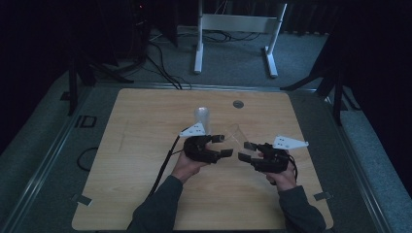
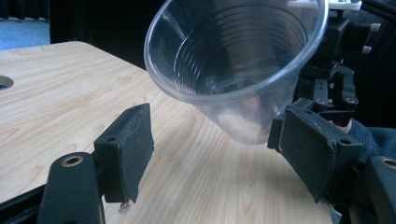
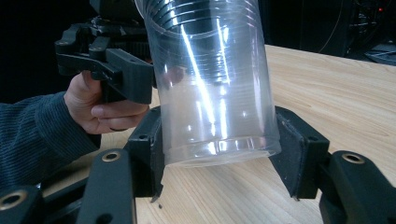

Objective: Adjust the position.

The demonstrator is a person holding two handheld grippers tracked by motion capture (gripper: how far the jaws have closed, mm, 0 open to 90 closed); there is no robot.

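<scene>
a: right gripper (image 3: 219, 154) has its jaws closed in on the base of the clear plastic cup (image 3: 210, 88), pads against both sides of the bottom rim. it looks like a grip, cup lifted off the table (image 3: 336, 88) and tilted.

b: and the left gripper (image 2: 210, 140)?

a: jaws wide apart, nothing held. in its own view the cup (image 2: 233, 60) hangs just ahead of the pads, mouth turned toward the camera.

b: step in hand?

a: my read: a hand-over or a two-handed hold in mid-air, over the middle of the table between the two grippers. in the high view, cup (image 1: 236, 132) is faint.

b: next move?

a: judgement only: left should come in around the wall and close gently; thin plastic will likely buckle.

b: cup appearance?

a: transparent, ribbed rings round the wall, rolled lip, empty as far as i can tell. a second pale cup (image 1: 202, 118) stands upright farther back.
</scene>
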